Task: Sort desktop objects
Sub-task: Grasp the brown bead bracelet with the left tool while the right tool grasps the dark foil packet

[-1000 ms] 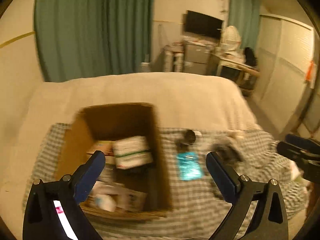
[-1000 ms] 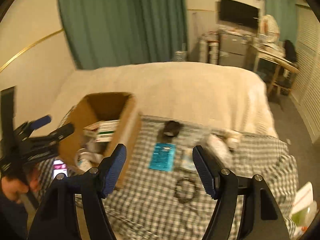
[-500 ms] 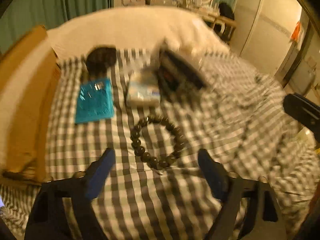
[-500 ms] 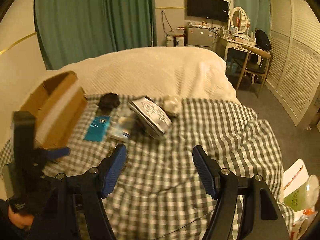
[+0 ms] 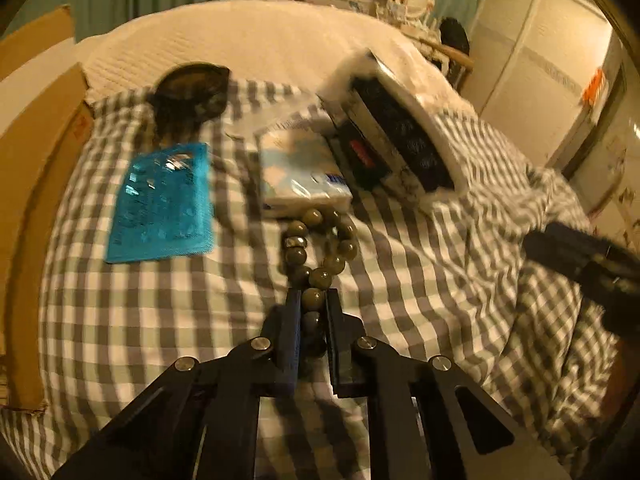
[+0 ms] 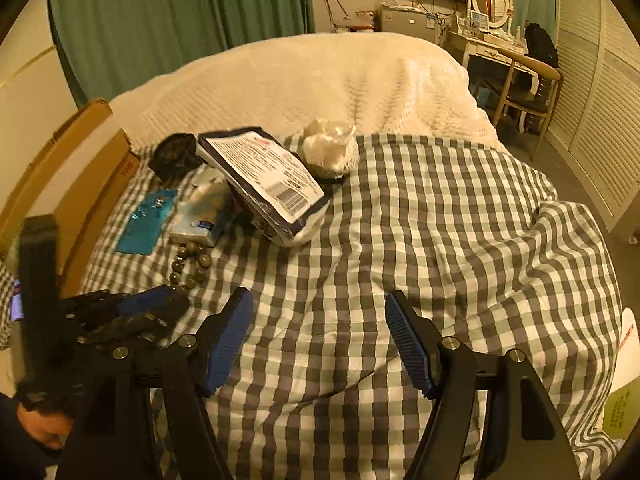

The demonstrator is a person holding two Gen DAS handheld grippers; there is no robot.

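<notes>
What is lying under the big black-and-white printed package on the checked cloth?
The black-and-white printed package leans tilted over the pale blue tissue pack, covering one edge of it. A white mesh-wrapped bundle sits behind. Anything else beneath the package is hidden.

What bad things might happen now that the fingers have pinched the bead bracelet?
1. The left gripper has just closed on only the near end of the bead bracelet, so beads might slip out.
2. The bracelet's far end touches the tissue pack, so a lift may drag it.
3. Hard squeezing might snap the string.
</notes>
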